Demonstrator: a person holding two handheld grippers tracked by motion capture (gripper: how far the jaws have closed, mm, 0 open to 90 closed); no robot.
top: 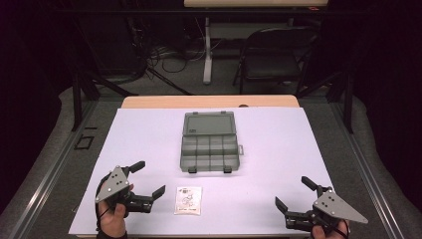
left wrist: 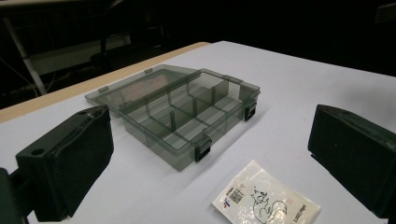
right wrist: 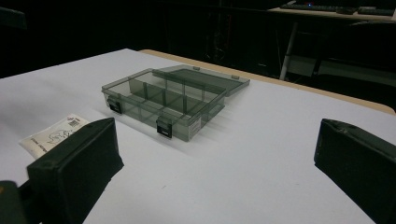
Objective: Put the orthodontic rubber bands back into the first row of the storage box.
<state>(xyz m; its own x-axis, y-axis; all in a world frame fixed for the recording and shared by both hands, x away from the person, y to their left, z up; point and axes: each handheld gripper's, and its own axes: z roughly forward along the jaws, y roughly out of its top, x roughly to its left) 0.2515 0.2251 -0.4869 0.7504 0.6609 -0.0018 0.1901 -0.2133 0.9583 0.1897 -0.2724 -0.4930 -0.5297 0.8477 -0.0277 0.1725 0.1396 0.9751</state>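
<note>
A smoky grey plastic organizer box [top: 209, 148] lies in the middle of the white table sheet, its lid [top: 209, 123] folded flat open behind it and its compartments empty; it also shows as the box [left wrist: 187, 116] and the box [right wrist: 166, 103]. A small white sachet [top: 188, 200] with a printed drawing lies flat in front of the box, seen too as the sachet [left wrist: 266, 200] and the sachet [right wrist: 53, 134]. My left gripper [top: 148, 178] rests open just left of the sachet, holding nothing. My right gripper [top: 295, 192] stands open at the front right, jaws wide apart and empty.
The white sheet [top: 278, 144] covers a wooden table [top: 209, 101] whose far edge shows behind it. A folding chair [top: 271, 55] and a desk leg [top: 207, 50] stand on the floor beyond. Dark rails run along both table sides.
</note>
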